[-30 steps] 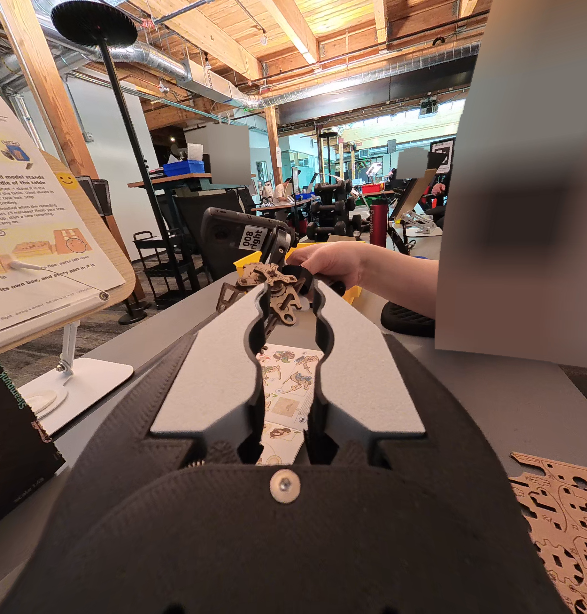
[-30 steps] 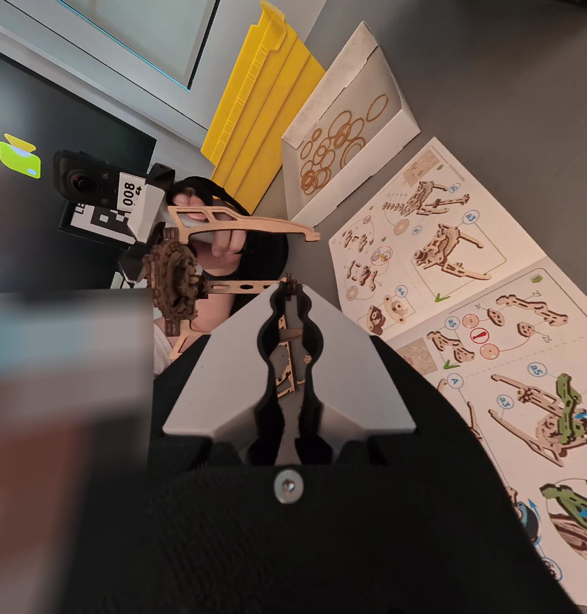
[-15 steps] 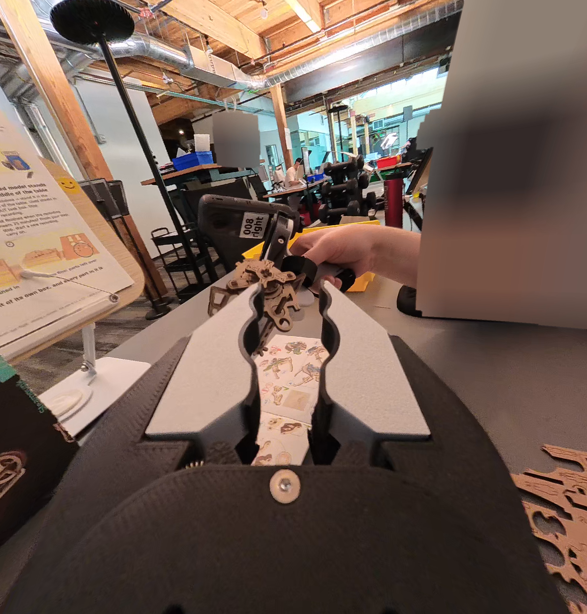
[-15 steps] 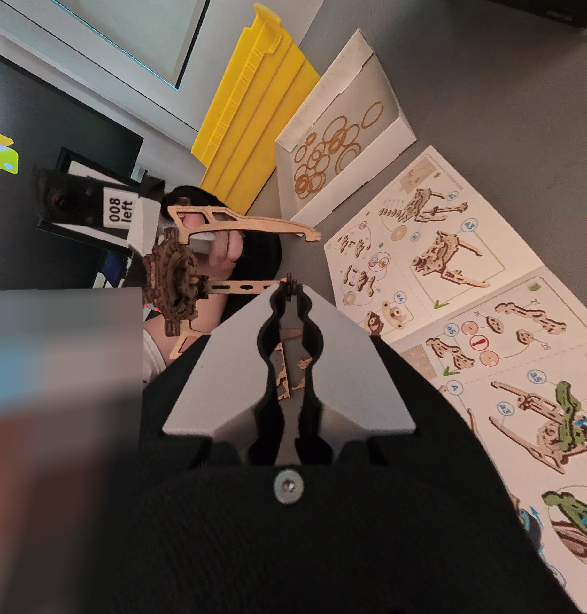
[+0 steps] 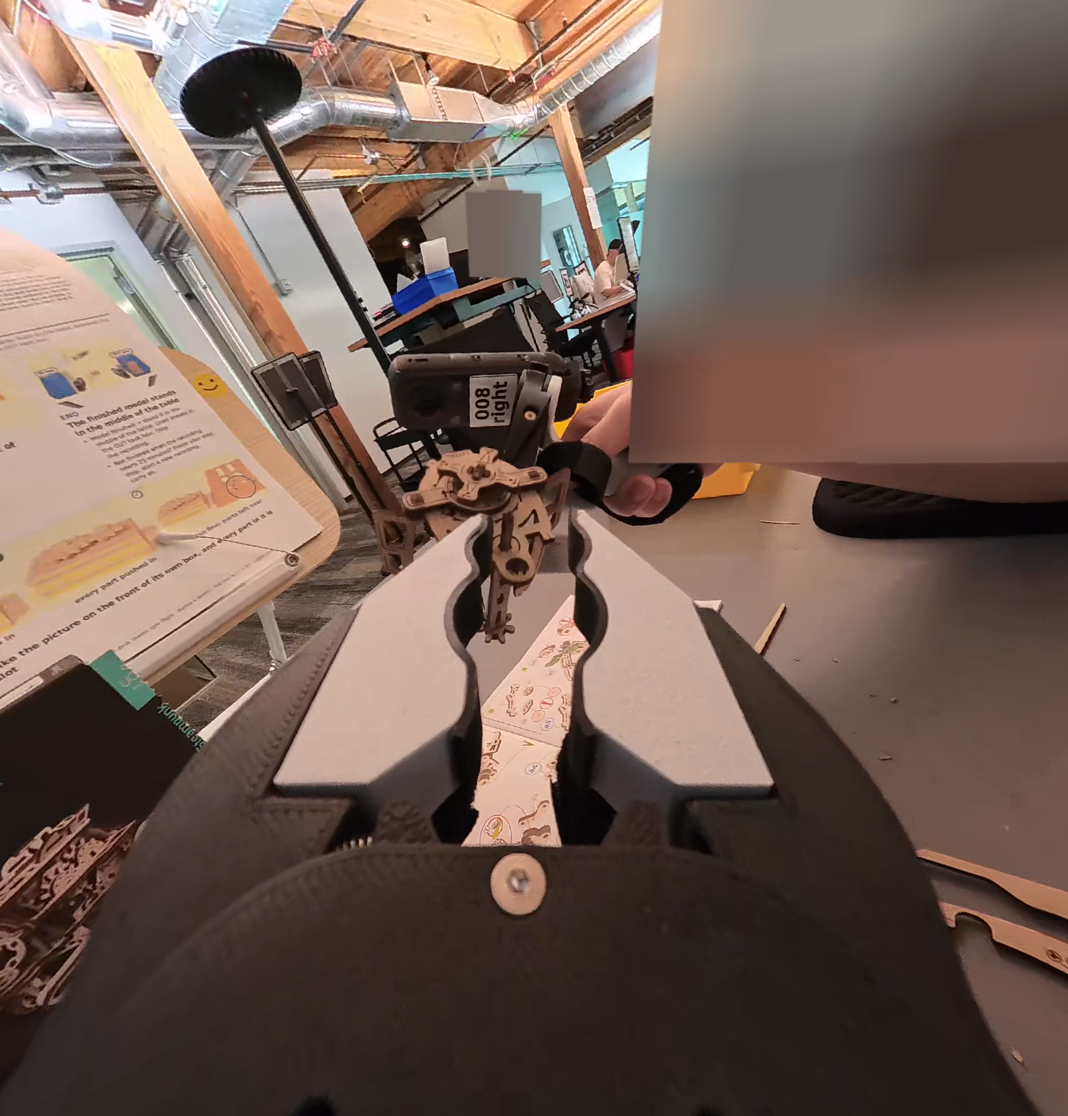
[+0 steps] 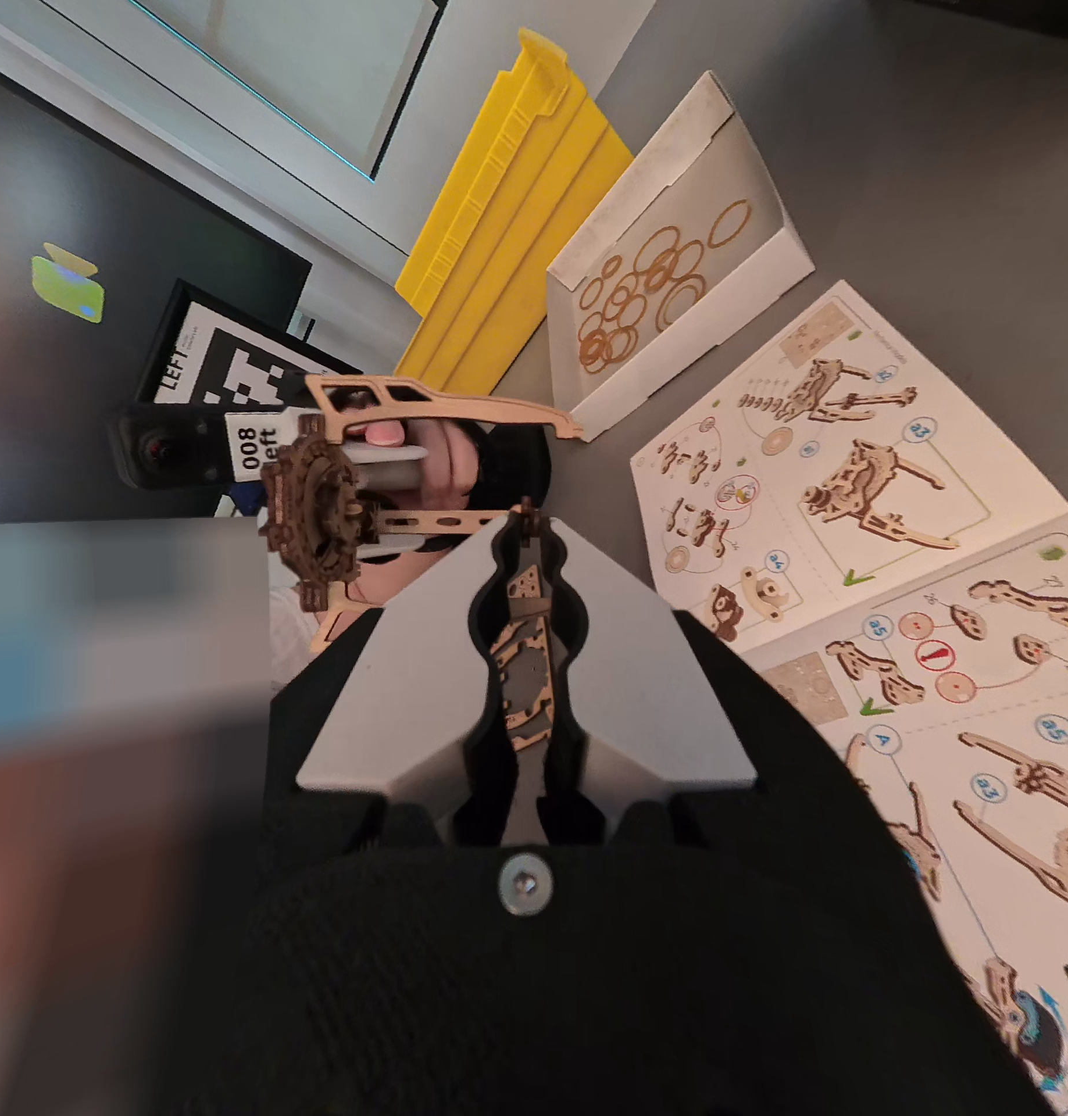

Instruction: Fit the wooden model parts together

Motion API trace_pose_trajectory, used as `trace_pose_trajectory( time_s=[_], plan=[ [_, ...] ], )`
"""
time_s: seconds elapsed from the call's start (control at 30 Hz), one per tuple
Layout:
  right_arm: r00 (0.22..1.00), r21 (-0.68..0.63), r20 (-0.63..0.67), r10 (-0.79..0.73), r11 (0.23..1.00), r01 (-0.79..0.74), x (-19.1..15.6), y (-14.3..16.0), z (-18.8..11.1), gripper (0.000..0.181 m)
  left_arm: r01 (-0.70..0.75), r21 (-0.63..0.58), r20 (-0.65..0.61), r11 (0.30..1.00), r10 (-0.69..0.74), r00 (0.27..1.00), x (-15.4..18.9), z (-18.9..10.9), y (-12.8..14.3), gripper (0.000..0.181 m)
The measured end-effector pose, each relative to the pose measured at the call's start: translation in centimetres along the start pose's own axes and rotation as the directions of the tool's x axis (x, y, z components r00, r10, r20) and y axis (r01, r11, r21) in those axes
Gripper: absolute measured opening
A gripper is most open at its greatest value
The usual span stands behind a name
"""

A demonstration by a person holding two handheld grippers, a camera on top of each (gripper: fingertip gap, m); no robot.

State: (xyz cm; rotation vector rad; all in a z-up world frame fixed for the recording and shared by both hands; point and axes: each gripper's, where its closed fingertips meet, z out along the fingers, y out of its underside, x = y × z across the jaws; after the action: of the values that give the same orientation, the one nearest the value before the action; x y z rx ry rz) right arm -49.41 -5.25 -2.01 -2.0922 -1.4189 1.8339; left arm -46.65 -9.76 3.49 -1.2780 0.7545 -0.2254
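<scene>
A wooden model [image 5: 477, 483] with a dark gear hub and light legs hangs in the air between both grippers. In the left wrist view my left gripper [image 5: 526, 525] has its tips closed on the model's lower body, which touches both fingers. The right gripper's body [image 5: 459, 392] and a hand are just behind it. In the right wrist view my right gripper [image 6: 526, 519] is shut on a flat cut-out wooden piece [image 6: 525, 664] joined to a strut that runs left to the hub [image 6: 314, 513]. A light leg [image 6: 434, 404] sticks out above. The left gripper [image 6: 175, 447] is behind the hub.
An open instruction booklet [image 6: 851, 483] lies on the grey table [image 5: 881, 664]. A white box lid with rubber rings [image 6: 670, 272] and a yellow tray [image 6: 507, 241] lie beyond it. A black model box [image 5: 54, 815], a propped instruction board [image 5: 126, 483] and a cut wooden sheet [image 5: 1014, 906] flank me. Some 7 centimetres of space lies between my two pairs of fingers.
Both grippers have kept hold of the model and drawn closer together. The left wrist view has tilted upward. The flat piece now shows longer between the right fingers.
</scene>
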Motion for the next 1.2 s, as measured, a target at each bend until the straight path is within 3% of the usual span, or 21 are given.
trace_pose_trajectory(
  time_s=[0.47,0.67,0.9,1.07,1.2],
  plan=[
    [0.999,-0.008,0.038,-0.015,1.0,0.015,-0.8,0.1,0.3,0.003,0.022,0.031,0.022,0.999,-0.023,1.0,-0.4,-0.1,-0.2,0.009],
    [0.999,-0.016,0.04,0.027,1.0,-0.026,-0.5,0.4,0.4,0.003,-0.116,-0.017,0.083,0.993,0.117,0.99,-0.5,0.0,0.3,0.014],
    [0.999,-0.02,0.041,0.032,0.999,-0.031,-0.8,0.6,0.7,0.003,-0.145,-0.023,0.108,0.989,0.147,0.983,-0.7,0.0,0.2,0.013],
    [0.992,-0.009,0.108,0.065,0.998,-0.064,-1.2,0.3,0.4,0.002,-0.043,0.067,0.088,0.997,0.037,0.995,-0.6,-0.4,-1.2,0.024],
    [0.993,0.013,0.104,0.049,0.999,-0.051,-0.9,0.0,0.1,0.003,0.095,0.129,0.103,0.987,-0.108,0.989,-2.5,-1.3,-1.7,0.023]
  ],
)
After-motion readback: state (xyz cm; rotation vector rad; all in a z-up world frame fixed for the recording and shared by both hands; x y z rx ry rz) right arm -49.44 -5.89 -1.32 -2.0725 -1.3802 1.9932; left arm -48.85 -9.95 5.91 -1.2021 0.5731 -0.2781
